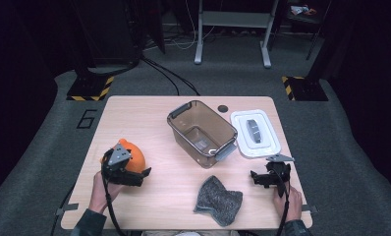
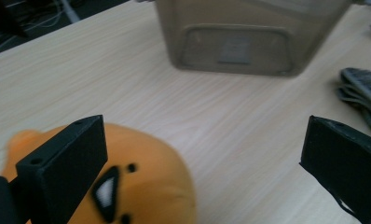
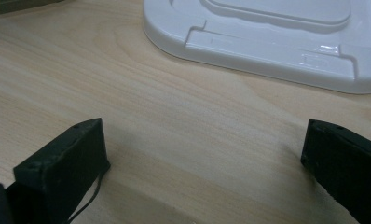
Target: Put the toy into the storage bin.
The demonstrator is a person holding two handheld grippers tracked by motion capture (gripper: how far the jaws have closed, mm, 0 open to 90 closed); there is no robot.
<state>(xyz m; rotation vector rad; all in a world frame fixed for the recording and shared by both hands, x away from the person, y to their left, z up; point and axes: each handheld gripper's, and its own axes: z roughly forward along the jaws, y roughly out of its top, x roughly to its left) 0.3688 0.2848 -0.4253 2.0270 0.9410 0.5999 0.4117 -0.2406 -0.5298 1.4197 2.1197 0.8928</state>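
Observation:
An orange plush toy [image 1: 134,153] with a small face lies on the left part of the wooden table [image 1: 149,113]. My left gripper [image 1: 137,174] is right over its near side and open. In the left gripper view the toy [image 2: 141,186] sits low by the left jaw, and the wide gap of the left gripper [image 2: 202,140] holds nothing. My right gripper [image 1: 263,178] rests open near the table's front right. In the right gripper view the right gripper [image 3: 202,135] has bare wood between its jaws.
A clear brown bin [image 1: 202,132] with grey handles stands open mid-table, also ahead in the left gripper view as the bin [image 2: 239,42]. Its white lid [image 1: 255,132] lies flat to the right, near the right gripper as the lid [image 3: 267,42]. A grey cloth [image 1: 218,199] lies crumpled at the front.

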